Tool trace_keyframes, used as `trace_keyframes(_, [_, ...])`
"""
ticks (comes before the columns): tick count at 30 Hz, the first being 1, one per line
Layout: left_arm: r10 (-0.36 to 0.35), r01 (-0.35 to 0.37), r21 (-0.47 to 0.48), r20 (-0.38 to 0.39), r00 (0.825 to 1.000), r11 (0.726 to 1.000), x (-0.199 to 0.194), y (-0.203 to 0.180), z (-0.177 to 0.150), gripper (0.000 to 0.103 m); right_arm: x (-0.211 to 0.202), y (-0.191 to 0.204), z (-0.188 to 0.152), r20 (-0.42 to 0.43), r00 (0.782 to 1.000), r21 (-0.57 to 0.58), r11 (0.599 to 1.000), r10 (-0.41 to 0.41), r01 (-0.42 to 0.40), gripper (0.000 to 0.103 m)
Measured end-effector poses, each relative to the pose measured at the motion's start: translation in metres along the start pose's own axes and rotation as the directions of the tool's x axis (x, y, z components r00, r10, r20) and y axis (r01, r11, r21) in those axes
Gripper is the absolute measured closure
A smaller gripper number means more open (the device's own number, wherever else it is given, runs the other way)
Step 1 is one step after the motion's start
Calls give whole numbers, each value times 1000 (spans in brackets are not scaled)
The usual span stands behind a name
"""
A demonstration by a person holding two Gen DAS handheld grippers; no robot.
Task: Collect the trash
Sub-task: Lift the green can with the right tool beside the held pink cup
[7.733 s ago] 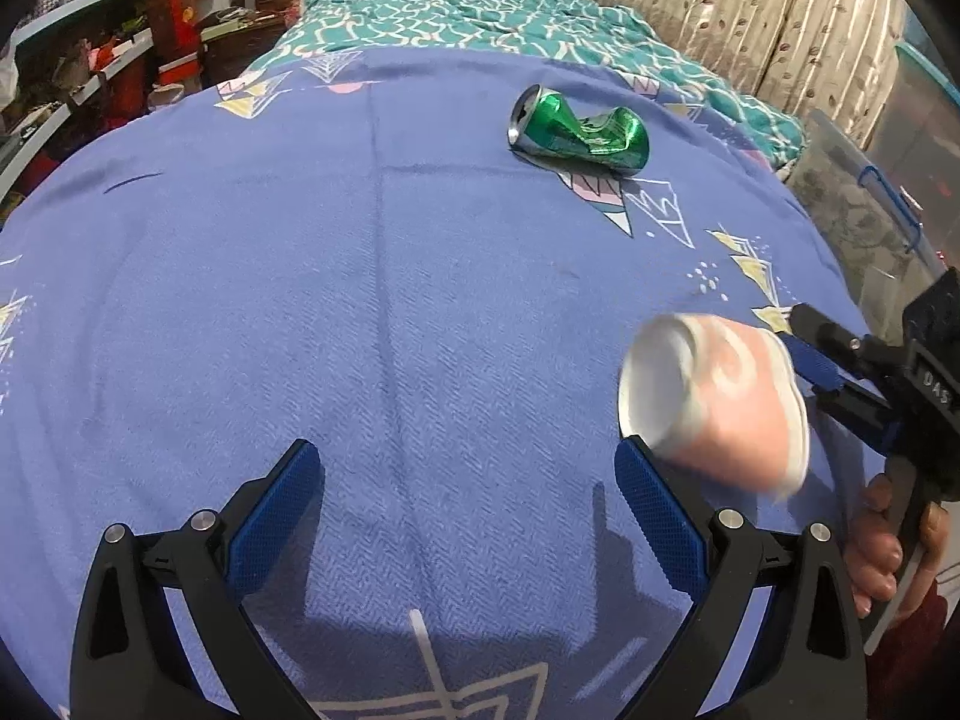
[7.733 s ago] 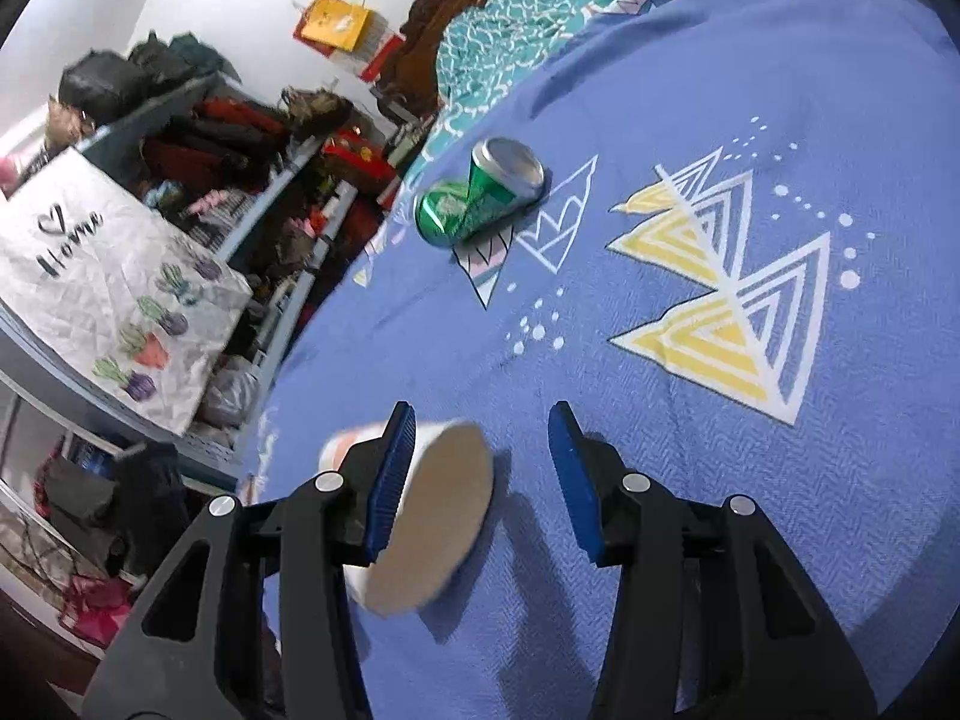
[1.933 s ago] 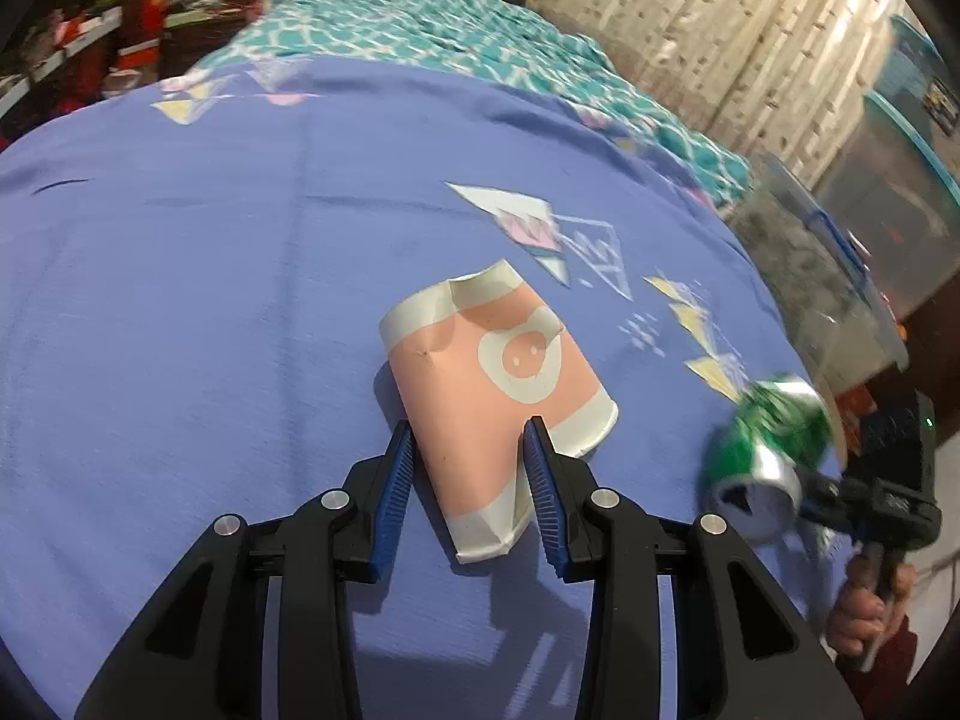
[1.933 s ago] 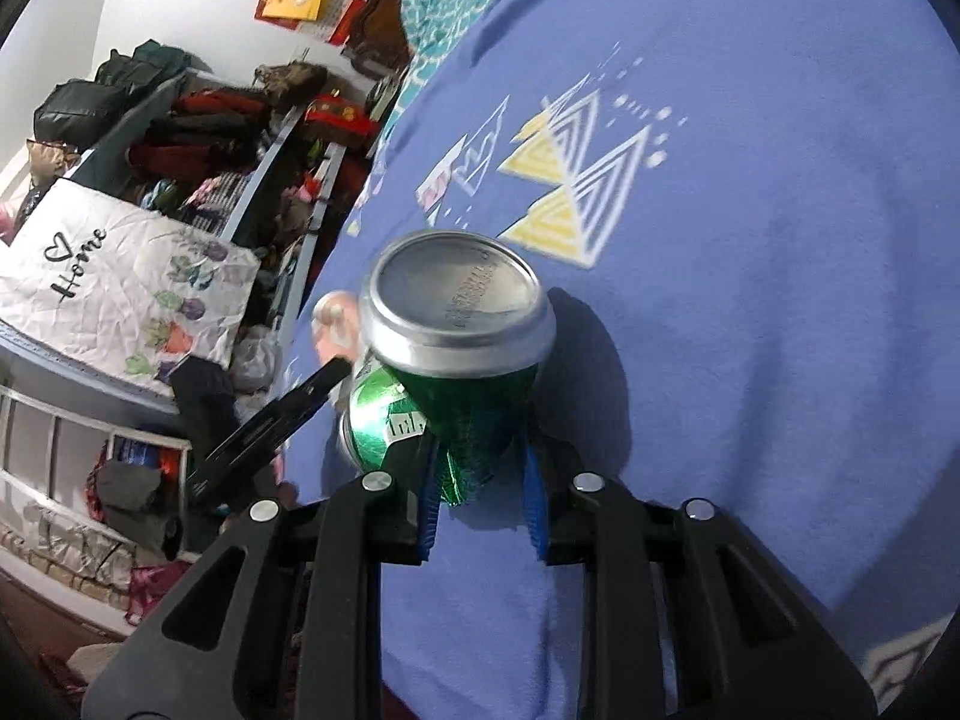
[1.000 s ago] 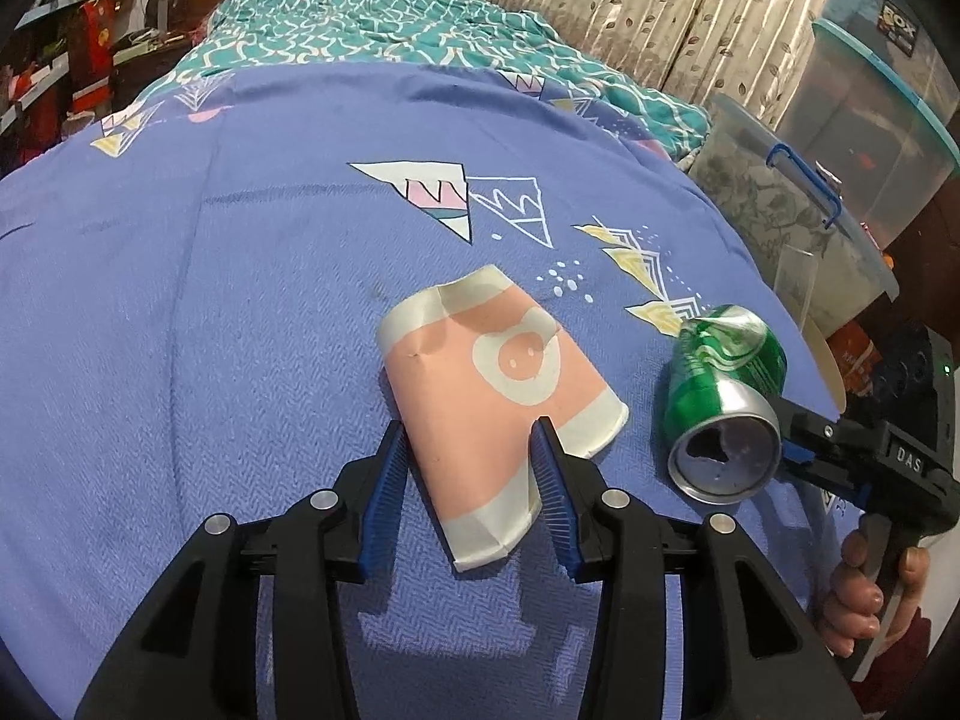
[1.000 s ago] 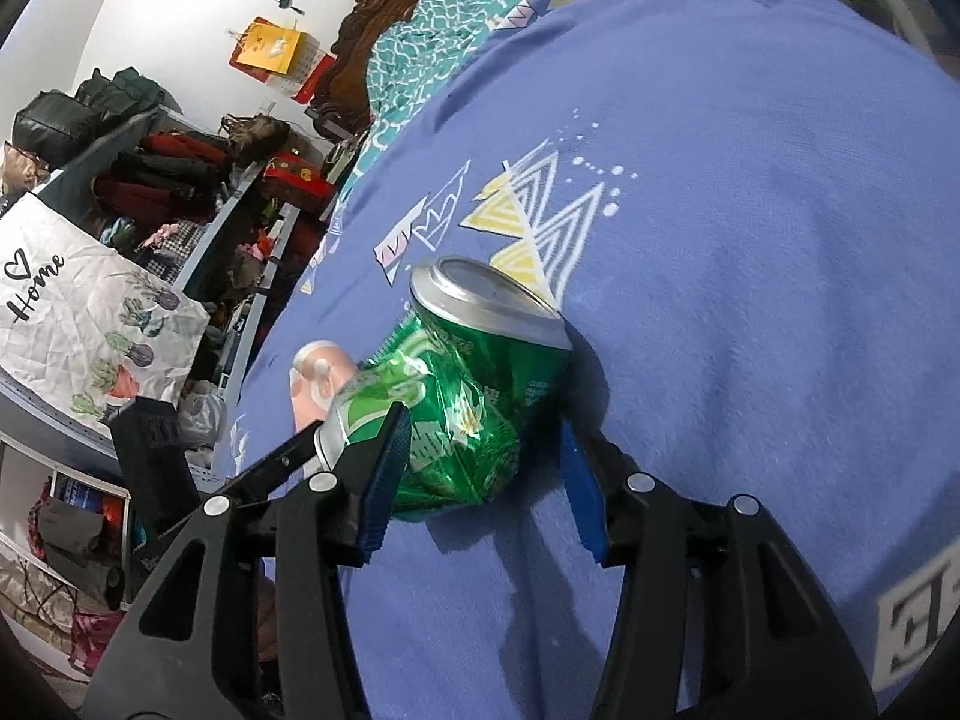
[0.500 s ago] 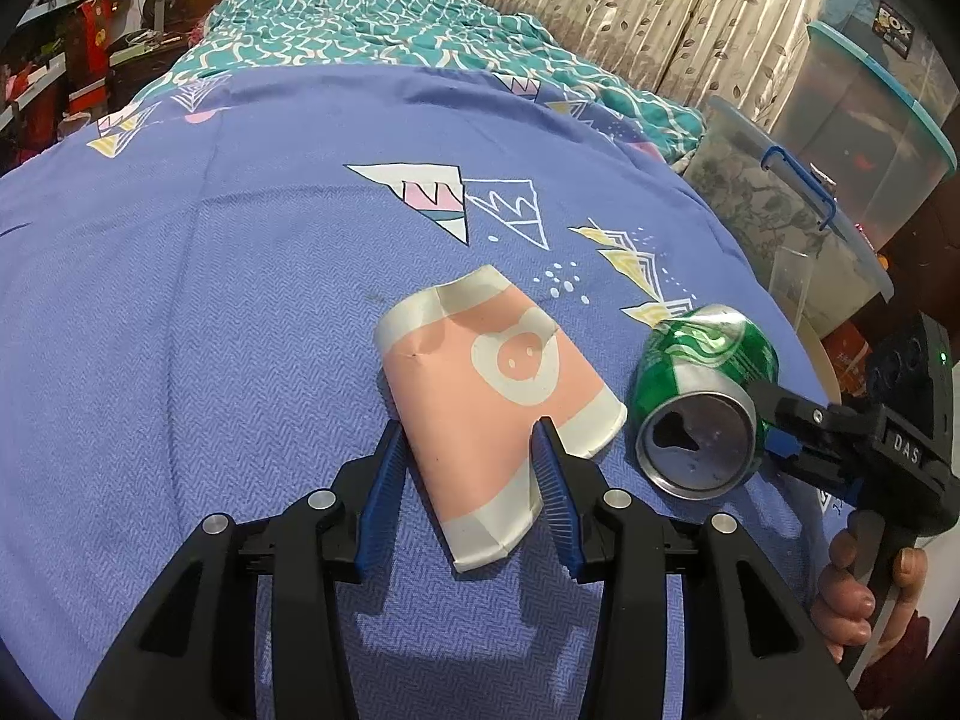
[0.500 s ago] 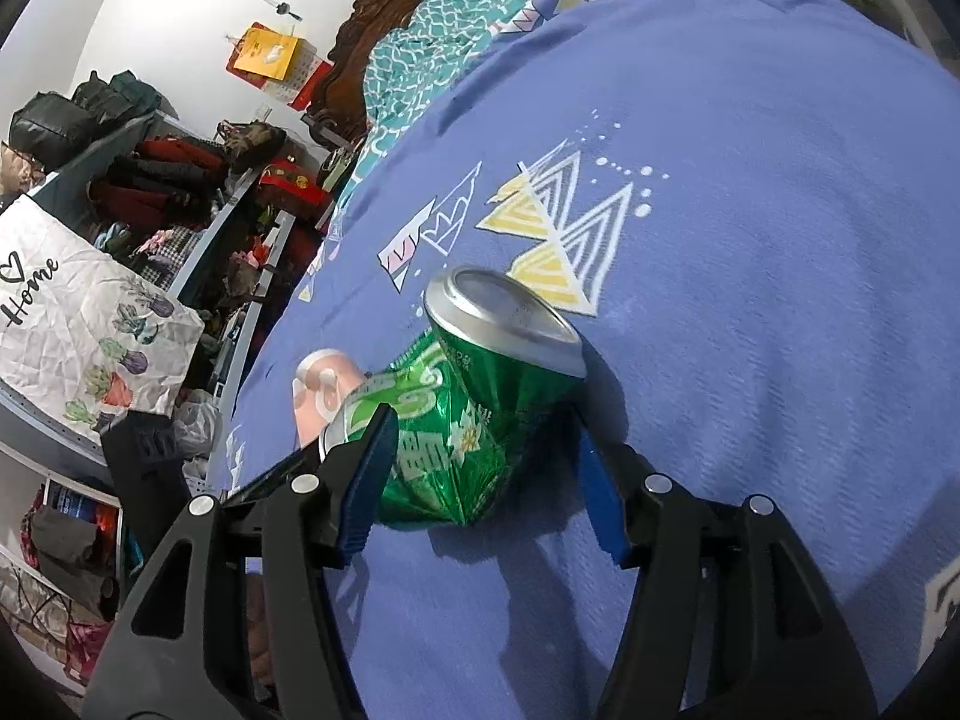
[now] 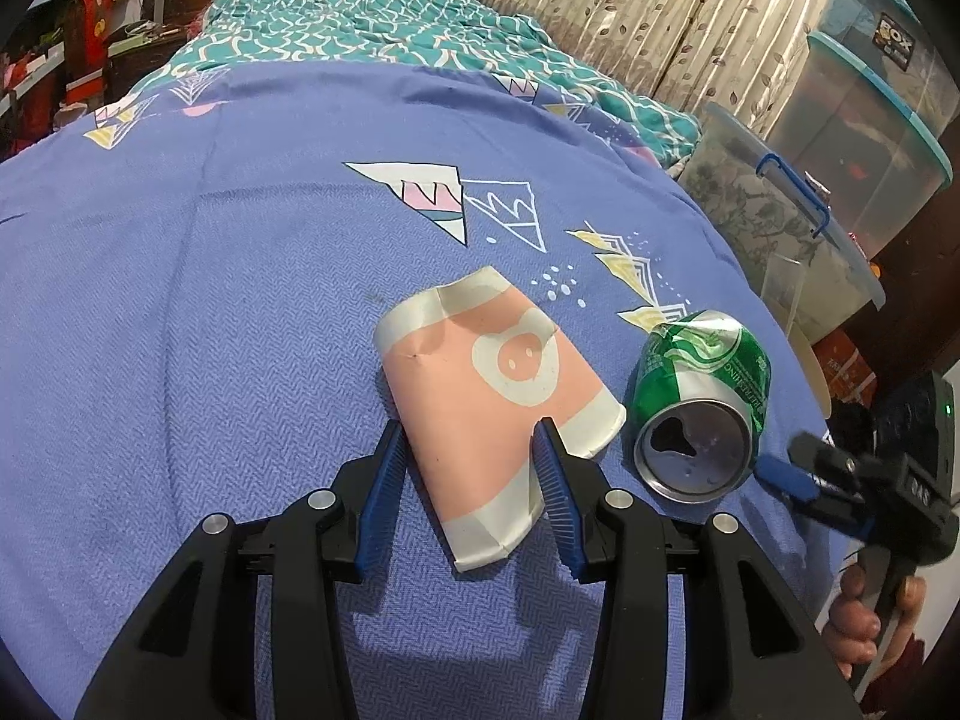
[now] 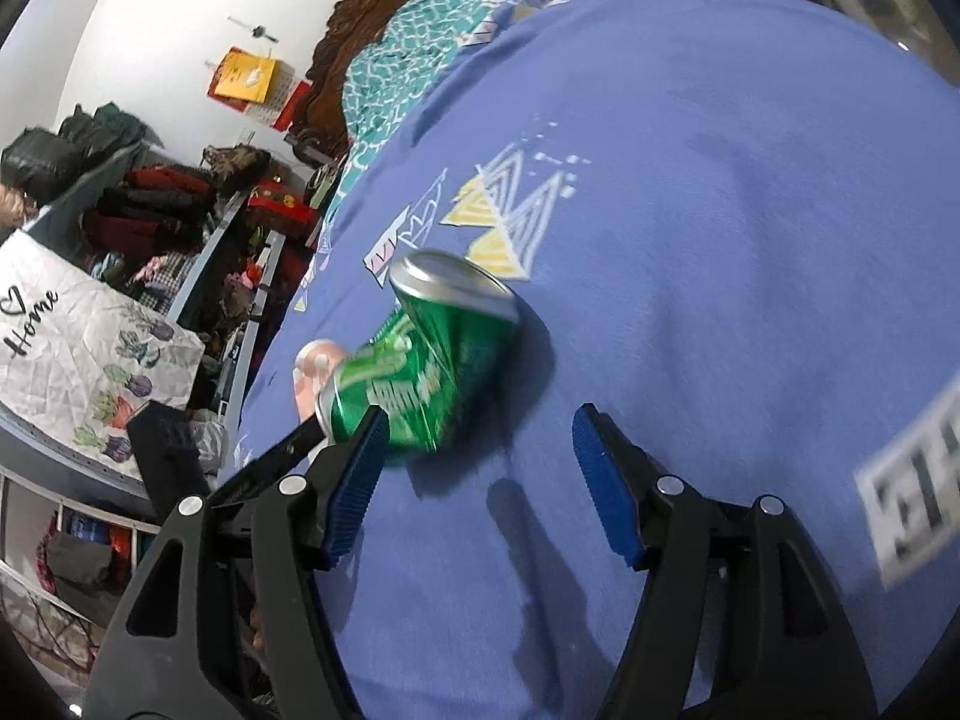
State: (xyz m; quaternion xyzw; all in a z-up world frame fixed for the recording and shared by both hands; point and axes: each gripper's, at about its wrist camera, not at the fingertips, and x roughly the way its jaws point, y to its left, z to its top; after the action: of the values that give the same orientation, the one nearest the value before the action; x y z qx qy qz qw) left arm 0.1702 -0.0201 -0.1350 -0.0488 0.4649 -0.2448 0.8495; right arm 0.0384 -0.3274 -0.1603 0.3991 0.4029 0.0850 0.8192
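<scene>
A flattened pink paper cup (image 9: 480, 384) lies on the blue bedspread (image 9: 180, 276); my left gripper (image 9: 471, 480) is shut on its near end, one pad on each side. Just right of it a crushed green can (image 9: 702, 384) lies on its side, its opened top facing the left wrist camera. My right gripper (image 10: 480, 420) has its jaws opening and has drawn back from the can (image 10: 432, 360): the left pad (image 10: 360, 456) is by the can's near end, the right pad stands well clear. The cup (image 10: 312, 372) peeks out behind the can. The right gripper (image 9: 780, 471) sits by the bed's right edge.
Clear storage bins (image 9: 780, 204) with blue-trimmed lids stand off the bed's right side, before a curtain (image 9: 600, 12). A teal blanket (image 9: 390, 18) covers the bed's far end. Crowded shelves (image 10: 180, 210) run along the other side. A hand (image 9: 864, 618) grips the right tool.
The right jaws have spread and let the can go; it now lies on the bedspread beside the cup, and the right gripper has backed away. The left gripper and cup have not moved.
</scene>
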Motion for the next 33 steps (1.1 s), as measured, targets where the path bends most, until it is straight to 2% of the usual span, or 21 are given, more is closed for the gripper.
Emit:
trace_keyframes(9, [-16, 16, -10, 0, 1000, 1000, 0, 1, 0, 60, 30, 20, 10, -19, 1000, -9, 1000, 10, -10, 38])
trace_keyframes(33, [-48, 48, -35, 3, 999, 998, -1, 7, -1, 59, 66, 47, 27, 48, 998, -28, 999, -35, 36, 38])
